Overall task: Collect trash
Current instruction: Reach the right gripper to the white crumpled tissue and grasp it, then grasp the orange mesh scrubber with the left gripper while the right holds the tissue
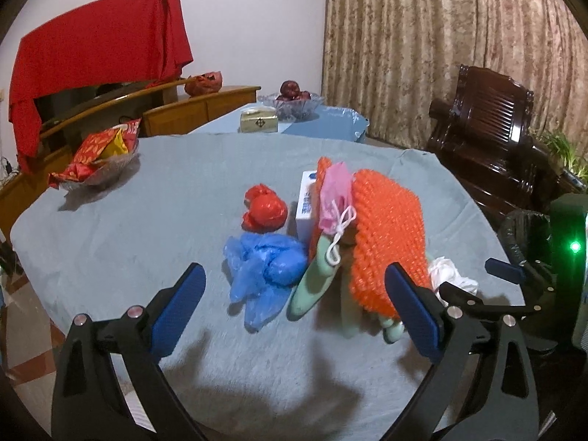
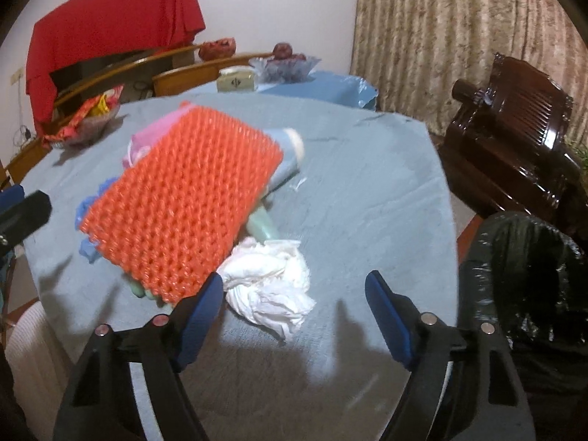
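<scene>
Trash pile (image 1: 279,264) on grey cloth (image 1: 147,220), orange mesh (image 2: 176,213) atop; both tongs (image 1: 294,308) (image 2: 294,308) released, empty.

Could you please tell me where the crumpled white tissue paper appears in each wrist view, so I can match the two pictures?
Left wrist view: the crumpled white tissue paper sits at lower right, partly hidden behind the gripper's finger, right of the orange bumpy plastic mat.
Right wrist view: the tissue lies at lower centre, just ahead of the open right gripper, below the mat's near corner.
Shared landmark: the orange mat.
</scene>
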Available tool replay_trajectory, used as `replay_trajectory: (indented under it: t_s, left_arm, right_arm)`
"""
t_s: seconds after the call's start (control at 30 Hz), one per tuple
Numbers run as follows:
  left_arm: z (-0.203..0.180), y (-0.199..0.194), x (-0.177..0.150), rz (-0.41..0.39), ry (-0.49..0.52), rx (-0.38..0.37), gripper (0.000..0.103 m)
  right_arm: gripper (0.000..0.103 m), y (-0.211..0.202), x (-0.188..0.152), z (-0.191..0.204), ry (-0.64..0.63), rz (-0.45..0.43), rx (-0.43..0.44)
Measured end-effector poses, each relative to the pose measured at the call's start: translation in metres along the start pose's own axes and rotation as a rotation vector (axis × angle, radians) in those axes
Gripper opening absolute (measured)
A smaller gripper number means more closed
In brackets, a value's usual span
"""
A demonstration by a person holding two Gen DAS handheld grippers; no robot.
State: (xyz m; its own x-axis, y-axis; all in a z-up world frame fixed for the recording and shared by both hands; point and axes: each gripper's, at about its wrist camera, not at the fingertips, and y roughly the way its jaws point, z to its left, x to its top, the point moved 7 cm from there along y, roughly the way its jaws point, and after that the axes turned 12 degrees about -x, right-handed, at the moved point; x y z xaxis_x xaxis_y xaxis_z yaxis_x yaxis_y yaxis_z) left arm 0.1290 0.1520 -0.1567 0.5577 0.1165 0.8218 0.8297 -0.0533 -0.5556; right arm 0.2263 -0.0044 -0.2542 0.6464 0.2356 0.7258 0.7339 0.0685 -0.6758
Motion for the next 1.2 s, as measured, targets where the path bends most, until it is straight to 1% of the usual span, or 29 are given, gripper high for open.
replay_trajectory:
  t_s: [0.1, 0.17, 0.23, 0.33, 0.4, 0.5, 0.63, 0.7, 0.83, 0.9, 0.97, 1.0, 1.03, 1.07, 1.2]
  left_arm:
    - [0.002, 0.005, -0.004, 0.018, -0.008, -0.004, 0.092]
    - [0.001, 0.009, -0.007, 0.032, -0.015, -0.016, 0.084]
    - [-0.002, 0.013, -0.01, 0.048, -0.019, -0.031, 0.083]
    - [-0.008, 0.018, -0.014, 0.057, -0.014, -0.051, 0.082]
    - [-0.016, 0.021, -0.015, 0.063, -0.004, -0.068, 0.08]
    - [-0.027, 0.028, -0.015, 0.078, 0.004, -0.1, 0.074]
    - [-0.038, 0.04, -0.018, 0.111, -0.004, -0.137, 0.062]
    - [-0.043, 0.046, -0.019, 0.126, -0.009, -0.153, 0.058]
    - [-0.048, 0.054, -0.021, 0.139, -0.007, -0.155, 0.051]
    - [-0.051, 0.057, -0.021, 0.142, -0.01, -0.165, 0.043]
    - [-0.053, 0.058, -0.02, 0.146, -0.017, -0.177, 0.027]
    - [-0.054, 0.058, -0.02, 0.147, -0.018, -0.182, 0.023]
    - [-0.056, 0.058, -0.018, 0.146, -0.018, -0.184, 0.017]
    - [-0.057, 0.058, -0.017, 0.144, -0.016, -0.182, 0.013]
    - [-0.065, 0.048, -0.006, 0.104, 0.002, -0.184, 0.012]
  right_arm:
    - [0.067, 0.01, -0.004, 0.005, -0.009, 0.032, 0.038]
    - [0.055, 0.013, -0.008, 0.011, -0.021, 0.057, 0.074]
    - [0.05, 0.013, -0.011, 0.014, -0.026, 0.062, 0.104]
    - [0.044, 0.009, -0.01, 0.014, -0.025, 0.063, 0.126]
    - [0.043, 0.005, -0.009, 0.009, -0.016, 0.058, 0.126]
    - [0.042, -0.005, -0.004, -0.002, -0.018, 0.032, 0.101]
    - [0.043, -0.011, 0.003, -0.016, -0.009, 0.006, 0.074]
    - [0.043, -0.013, 0.005, -0.022, -0.002, 0.004, 0.062]
    - [0.043, -0.015, 0.005, -0.031, 0.004, 0.001, 0.043]
    - [0.043, -0.016, 0.005, -0.034, 0.008, 0.0, 0.042]
    - [0.043, -0.018, 0.004, -0.035, 0.01, -0.001, 0.044]
    - [0.043, -0.019, 0.005, -0.036, 0.011, -0.003, 0.046]
    - [0.043, -0.02, 0.005, -0.035, 0.013, -0.005, 0.046]
    - [0.043, -0.021, 0.006, -0.036, 0.014, -0.007, 0.048]
    - [0.043, -0.028, 0.009, -0.041, 0.028, -0.025, 0.049]
